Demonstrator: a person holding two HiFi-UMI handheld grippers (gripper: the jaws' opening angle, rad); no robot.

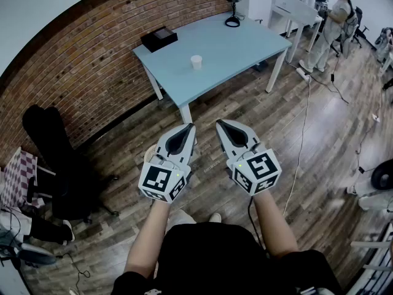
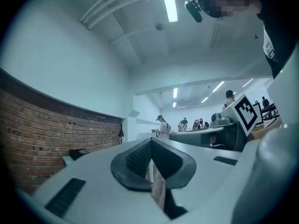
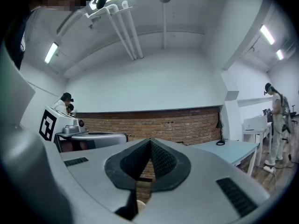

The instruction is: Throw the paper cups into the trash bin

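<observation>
Shared office or lab workspace, brick wall (image 1: 92,48), wood-plank floor (image 1: 331,140) with a loose cable (image 1: 302,143), pale blue desk (image 1: 233,45), black office chair (image 1: 61,165), person (image 1: 331,26) standing at a white desk (image 1: 291,8), ceiling strip lights (image 2: 168,3).

White paper cup (image 1: 196,61); pale blue worktop (image 1: 239,42); black box (image 1: 159,39); red-brown brick wall (image 1: 80,72); grey left tool (image 1: 190,127) and right tool (image 1: 219,123), black-and-white square markers.

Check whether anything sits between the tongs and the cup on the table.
Nothing visible does. The cup stands alone on the table; the box sits off at a far corner. Both shut, the left tongs and right tongs face it over floor.
</observation>
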